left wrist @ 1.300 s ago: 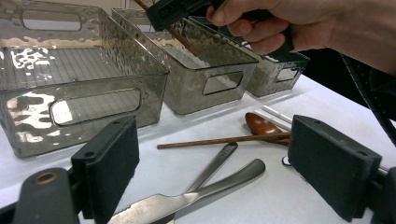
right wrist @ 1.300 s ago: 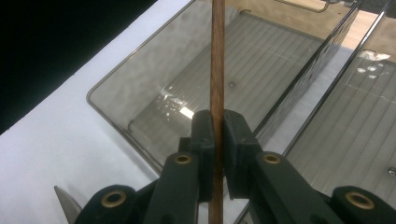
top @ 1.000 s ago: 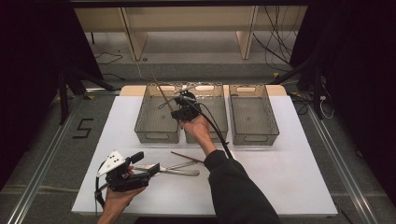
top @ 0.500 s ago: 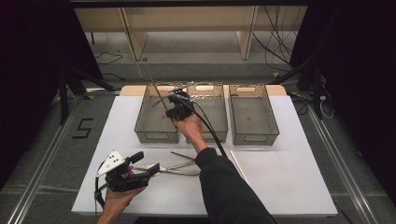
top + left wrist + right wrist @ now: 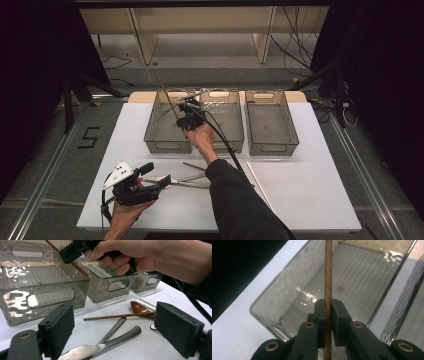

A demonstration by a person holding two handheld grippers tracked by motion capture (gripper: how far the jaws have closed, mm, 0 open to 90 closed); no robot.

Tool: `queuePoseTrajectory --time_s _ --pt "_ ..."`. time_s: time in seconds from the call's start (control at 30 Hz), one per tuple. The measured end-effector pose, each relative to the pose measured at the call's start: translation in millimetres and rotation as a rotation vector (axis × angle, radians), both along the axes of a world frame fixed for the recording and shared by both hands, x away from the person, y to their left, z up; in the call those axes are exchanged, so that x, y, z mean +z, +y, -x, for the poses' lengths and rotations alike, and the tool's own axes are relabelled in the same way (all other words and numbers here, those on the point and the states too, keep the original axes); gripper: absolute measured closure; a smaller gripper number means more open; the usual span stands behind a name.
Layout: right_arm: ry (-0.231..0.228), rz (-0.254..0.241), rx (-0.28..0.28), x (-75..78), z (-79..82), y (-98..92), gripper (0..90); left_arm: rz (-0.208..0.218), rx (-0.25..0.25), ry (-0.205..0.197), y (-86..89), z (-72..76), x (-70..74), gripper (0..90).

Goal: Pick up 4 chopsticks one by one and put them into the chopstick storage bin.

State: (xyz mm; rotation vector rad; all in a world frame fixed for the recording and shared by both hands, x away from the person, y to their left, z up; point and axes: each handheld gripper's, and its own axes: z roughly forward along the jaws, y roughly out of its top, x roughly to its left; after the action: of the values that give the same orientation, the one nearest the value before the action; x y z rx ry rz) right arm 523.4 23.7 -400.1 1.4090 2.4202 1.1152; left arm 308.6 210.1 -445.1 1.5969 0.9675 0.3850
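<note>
The right tool (image 5: 184, 114) is clamped on a thin brown wooden chopstick (image 5: 328, 277), which runs straight up between its two black pads and slants over the leftmost clear smoky plastic bin (image 5: 155, 131). The left tool (image 5: 150, 182) rests low on the white surface (image 5: 310, 190), jaws apart and empty, with a steel knife (image 5: 100, 348), a second brown chopstick (image 5: 117, 316) and a brown wooden spoon (image 5: 140, 308) lying just ahead of it.

a thin brown wooden chopstick (image 5: 328, 277), held upright at centre frame over the empty smoky clear bin (image 5: 372, 267), running off the top.
</note>
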Motion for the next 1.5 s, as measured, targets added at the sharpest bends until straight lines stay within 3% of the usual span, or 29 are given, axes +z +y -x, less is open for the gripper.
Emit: queuePoseTrajectory --time_s 0.2,0.4,0.7,0.77,0.93,1.17,1.5 --pt "0.009 0.001 -0.016 -3.9 -1.4 1.3 82.3 -0.001 0.001 -0.003 0.4 0.0 0.1 16.0" --pt "0.028 -0.039 -0.003 -0.7 -3.1 -3.6 57.4 0.001 0.002 -0.001 0.5 -0.1 0.0 16.0" --pt "-0.015 -0.019 0.092 20.5 8.0 -19.1 40.0 0.001 0.003 0.0 0.7 -0.4 -0.3 16.0" --pt "-0.024 -0.031 0.121 25.8 12.6 -24.1 38.2 -0.001 0.001 0.001 0.1 -0.3 -0.4 16.0" --pt "-0.064 0.006 0.181 34.7 25.3 -36.3 34.9 -0.001 0.005 0.003 0.7 0.0 -0.4 16.0" --pt "-0.086 -0.009 0.25 41.9 45.6 -58.4 33.4 -0.001 0.007 0.003 0.8 0.2 -0.5 15.9" --pt "-0.102 0.023 0.306 38.3 74.2 -88.6 32.6 -0.008 0.007 0.004 0.0 0.4 -0.9 16.0"
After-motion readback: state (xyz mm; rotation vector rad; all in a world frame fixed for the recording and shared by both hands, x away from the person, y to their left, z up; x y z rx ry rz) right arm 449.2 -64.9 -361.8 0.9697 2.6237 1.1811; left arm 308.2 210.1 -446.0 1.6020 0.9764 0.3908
